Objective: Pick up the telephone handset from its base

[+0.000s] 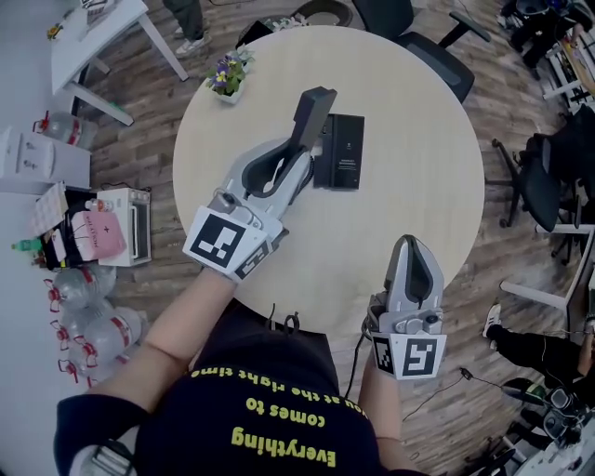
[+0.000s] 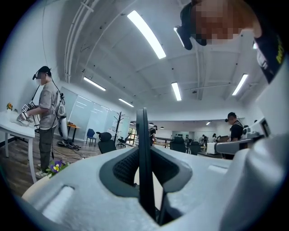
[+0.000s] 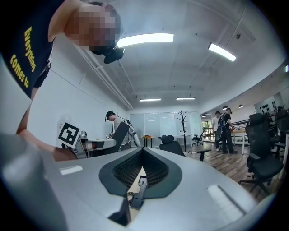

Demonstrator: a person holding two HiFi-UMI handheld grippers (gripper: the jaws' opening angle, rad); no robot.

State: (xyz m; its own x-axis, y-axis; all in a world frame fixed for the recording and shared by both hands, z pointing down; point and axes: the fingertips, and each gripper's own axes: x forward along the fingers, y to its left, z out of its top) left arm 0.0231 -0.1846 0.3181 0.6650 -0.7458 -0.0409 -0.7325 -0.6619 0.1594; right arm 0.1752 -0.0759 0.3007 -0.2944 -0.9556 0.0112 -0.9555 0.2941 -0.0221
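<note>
The black telephone handset (image 1: 312, 110) stands tilted above the table, beside and partly over the black base (image 1: 340, 153). My left gripper (image 1: 299, 153) is shut on the handset's lower end. In the left gripper view the handset (image 2: 144, 149) shows edge-on as a thin dark slab pinched between the jaws. My right gripper (image 1: 412, 246) hovers near the table's front right edge, apart from the phone, shut with nothing in it. In the right gripper view its tips (image 3: 142, 151) meet, and the lifted handset (image 3: 118, 133) shows at the left.
The round pale table (image 1: 418, 121) also carries a small pot of flowers (image 1: 229, 74) at its far left edge. Office chairs (image 1: 409, 28) stand behind it, with a white table (image 1: 98, 33) and water bottles (image 1: 88, 311) to the left. Other people stand further off in the room.
</note>
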